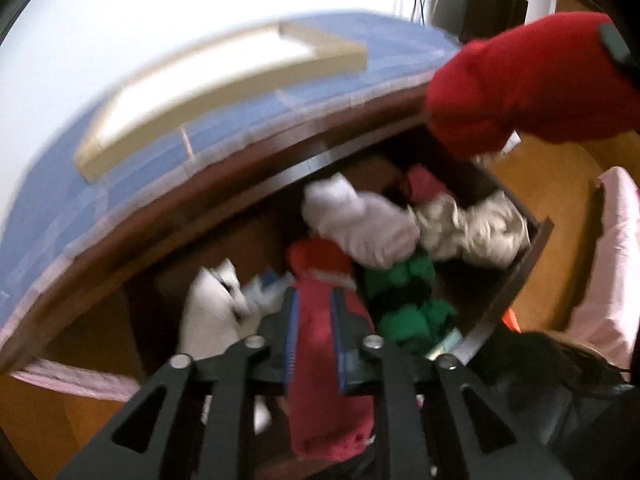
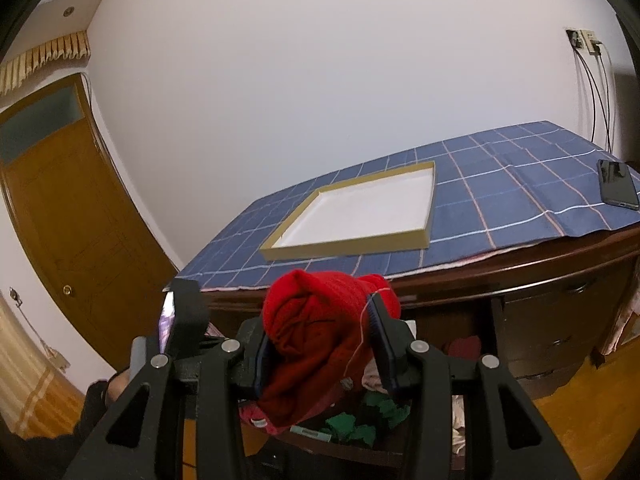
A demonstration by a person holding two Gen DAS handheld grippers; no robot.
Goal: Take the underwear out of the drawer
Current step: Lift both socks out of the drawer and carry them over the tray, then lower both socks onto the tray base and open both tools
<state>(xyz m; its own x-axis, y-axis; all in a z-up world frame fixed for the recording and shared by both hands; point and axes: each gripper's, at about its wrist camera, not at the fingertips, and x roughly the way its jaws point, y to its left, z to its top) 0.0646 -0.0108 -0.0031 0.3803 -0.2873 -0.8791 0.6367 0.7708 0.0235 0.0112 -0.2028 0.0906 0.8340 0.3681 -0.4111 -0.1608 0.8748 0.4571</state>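
Table at 12 o'clock held one tray (image 2: 426, 216) and one phone (image 2: 617, 188); two grippers were present.

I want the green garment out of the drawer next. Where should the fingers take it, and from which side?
Judging by its pose, grip the raised bunched fold at the top of the green garment, coming straight down from above; the drawer front wall blocks the side.

Home bedroom: wooden door (image 2: 60, 208), wood floor (image 2: 580, 432), checked cloth (image 2: 500, 200) over dark table (image 2: 520, 264), drawer (image 1: 508, 280) full of clothes.
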